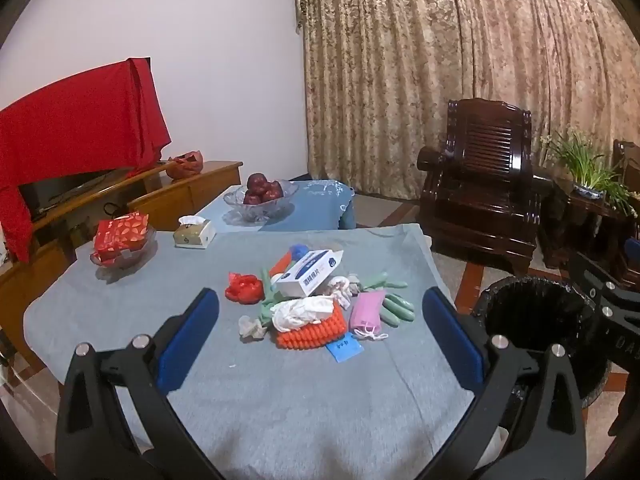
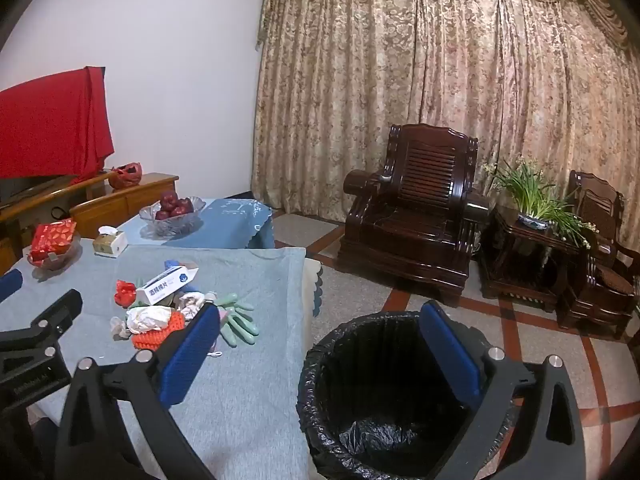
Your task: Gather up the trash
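Two claws, both mine, both spread as wide as they go and holding nothing. My left gripper (image 1: 320, 340) fills the bottom of its view, its blue pads framing the trash pile (image 1: 316, 300) at mid-frame on the grey tablecloth (image 1: 280, 392), with clear cloth between pads and pile. In that heap I see a white and blue box (image 1: 310, 272) tilted on top, a red crumpled wrapper (image 1: 244, 288) at its left, an orange ribbed piece (image 1: 314, 332) with a white crumpled bag (image 1: 302, 310) over it, a pink face mask (image 1: 366, 312) and green rubber gloves (image 1: 394, 304) to the right.

My right gripper (image 2: 320, 352) hangs at the bottom of its view, over the table's edge and the bin (image 2: 384, 392). Its left pad overlaps the pile's right side in the picture; its right pad stands before the bin's rim. That bin, lined with a black bag, sits on the floor just beside the table, lower centre of the right view and at the right edge of the left view (image 1: 536, 320).
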